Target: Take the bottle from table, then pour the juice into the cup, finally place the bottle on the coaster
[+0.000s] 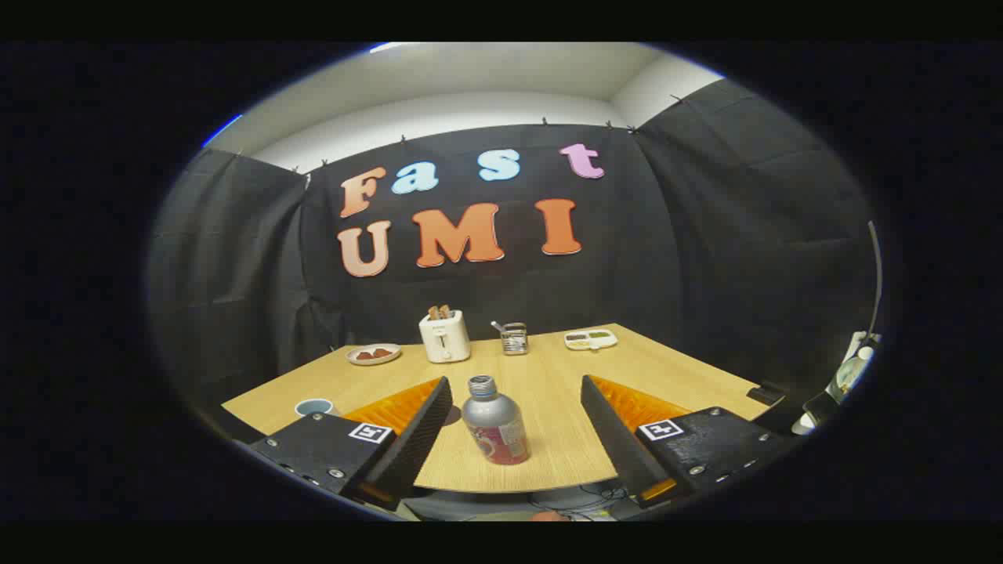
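A: Gripper view: what is being seen of the gripper (517, 407)?

B: It is being held wide open over the near part of the table (548, 376). Nothing is being pressed by either finger. One finger (415, 439) is being shown on one side of the bottle (494, 427), the other on the opposite side, both well apart from it.

A: And where is the bottle being seen?

B: Between the fingers, standing on the table near its front edge, tilted slightly in the fisheye picture. Its cap (481, 385) is being shown on top, still on. Neither finger is touching it.

A: Is the cup being shown?

B: Yes. The cup (313, 407) is being seen on the table beyond the tip-side of the one finger, near the table's corner, partly hidden by the gripper body.

A: What is being shown farther back?

B: A toaster (444, 335) is being seen at the far edge, with a plate (374, 354) beside it on one side and a small holder (514, 338) on the other. A tray (590, 339) is lying further along that edge. A dark patch is being glimpsed just behind the bottle; whether it is the coaster cannot be told.
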A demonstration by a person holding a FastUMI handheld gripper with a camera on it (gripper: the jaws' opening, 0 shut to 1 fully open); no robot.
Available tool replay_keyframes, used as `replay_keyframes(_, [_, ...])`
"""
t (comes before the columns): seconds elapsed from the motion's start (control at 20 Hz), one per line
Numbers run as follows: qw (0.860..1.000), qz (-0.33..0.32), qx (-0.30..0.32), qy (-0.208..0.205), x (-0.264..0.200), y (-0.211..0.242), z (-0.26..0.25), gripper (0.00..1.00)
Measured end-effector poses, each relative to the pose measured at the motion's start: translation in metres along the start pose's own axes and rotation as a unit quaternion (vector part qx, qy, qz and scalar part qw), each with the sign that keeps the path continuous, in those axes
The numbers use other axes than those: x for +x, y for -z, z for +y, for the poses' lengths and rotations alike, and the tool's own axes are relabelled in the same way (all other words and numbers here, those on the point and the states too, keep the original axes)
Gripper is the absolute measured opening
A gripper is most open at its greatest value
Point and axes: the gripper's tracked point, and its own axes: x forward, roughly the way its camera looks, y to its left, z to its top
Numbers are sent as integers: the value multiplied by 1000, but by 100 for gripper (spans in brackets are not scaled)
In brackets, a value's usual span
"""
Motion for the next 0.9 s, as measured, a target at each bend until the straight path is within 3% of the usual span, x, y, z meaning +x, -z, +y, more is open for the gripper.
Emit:
replay_keyframes(0.4, [999,24,-28,-24,13,27,20,99])
replay_keyframes(0.9, [999,30,-8,-9,20,38,5,98])
